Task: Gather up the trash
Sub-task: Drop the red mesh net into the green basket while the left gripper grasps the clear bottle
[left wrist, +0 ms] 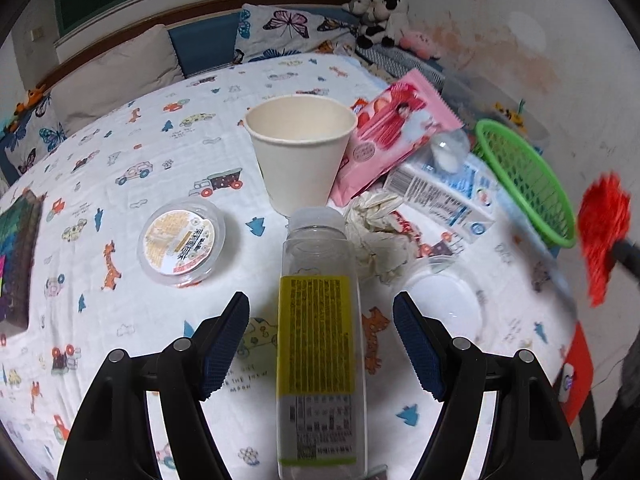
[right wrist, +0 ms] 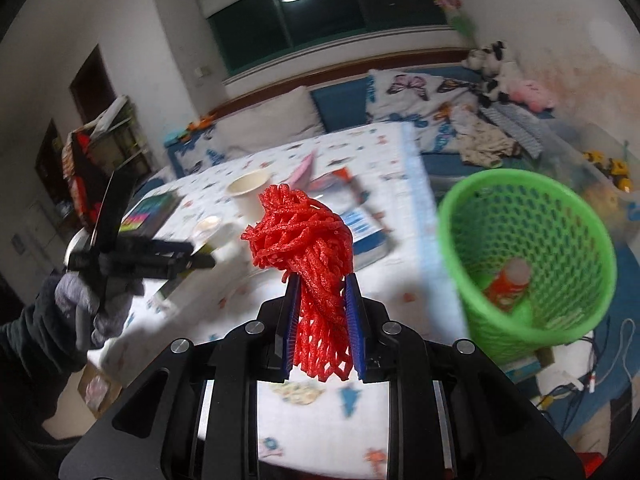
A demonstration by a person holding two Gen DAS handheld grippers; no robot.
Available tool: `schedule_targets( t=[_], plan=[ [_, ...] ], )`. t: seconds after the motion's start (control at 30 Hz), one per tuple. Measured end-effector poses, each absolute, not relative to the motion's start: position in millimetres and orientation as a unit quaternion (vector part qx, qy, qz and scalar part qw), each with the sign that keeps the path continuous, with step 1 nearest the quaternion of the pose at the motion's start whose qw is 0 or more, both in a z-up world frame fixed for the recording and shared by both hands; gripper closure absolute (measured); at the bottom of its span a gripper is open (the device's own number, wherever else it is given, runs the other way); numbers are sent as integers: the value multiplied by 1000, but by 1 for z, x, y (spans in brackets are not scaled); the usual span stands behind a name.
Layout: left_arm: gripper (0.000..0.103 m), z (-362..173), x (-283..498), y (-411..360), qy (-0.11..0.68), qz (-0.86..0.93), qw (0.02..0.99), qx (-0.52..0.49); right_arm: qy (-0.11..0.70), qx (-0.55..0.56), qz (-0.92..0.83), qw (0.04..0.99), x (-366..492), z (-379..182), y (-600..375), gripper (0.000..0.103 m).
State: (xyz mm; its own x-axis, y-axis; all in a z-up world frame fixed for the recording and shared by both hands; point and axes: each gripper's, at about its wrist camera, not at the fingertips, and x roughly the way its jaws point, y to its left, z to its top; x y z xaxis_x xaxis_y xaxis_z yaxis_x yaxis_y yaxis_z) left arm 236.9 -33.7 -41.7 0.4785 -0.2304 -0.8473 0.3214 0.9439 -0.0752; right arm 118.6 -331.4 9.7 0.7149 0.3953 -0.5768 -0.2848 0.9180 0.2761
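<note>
Overhead, a red foam net [right wrist: 308, 248] is pinched between the pads of the right gripper [right wrist: 320, 320], held near the green basket [right wrist: 528, 264]; the left gripper [left wrist: 320, 344] is spread wide astride a clear bottle [left wrist: 320, 344] lying on the patterned cloth [left wrist: 120, 184], pads not touching it.

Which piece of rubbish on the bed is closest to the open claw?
The clear bottle with the yellow label, lying between the left gripper's fingers; cup and tissue sit farther away.
</note>
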Motion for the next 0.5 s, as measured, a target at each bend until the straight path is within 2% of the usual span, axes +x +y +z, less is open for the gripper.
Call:
schedule_targets(
  t=[0.1,0.27,0.37,0.5],
  plan=[
    [40,-49,244,-35,494,-157,854,52,327,80,156,929,128,13,-350,80],
    [45,-57,255,-37,504,-158,848,50,337,88,106,931,147,7,-388,80],
    [57,-63,260,-39,512,-162,842,50,348,90,82,930,158,-1,-406,80],
    [59,-62,261,-39,517,-163,839,44,360,86,56,928,173,-12,-422,80]
  ],
)
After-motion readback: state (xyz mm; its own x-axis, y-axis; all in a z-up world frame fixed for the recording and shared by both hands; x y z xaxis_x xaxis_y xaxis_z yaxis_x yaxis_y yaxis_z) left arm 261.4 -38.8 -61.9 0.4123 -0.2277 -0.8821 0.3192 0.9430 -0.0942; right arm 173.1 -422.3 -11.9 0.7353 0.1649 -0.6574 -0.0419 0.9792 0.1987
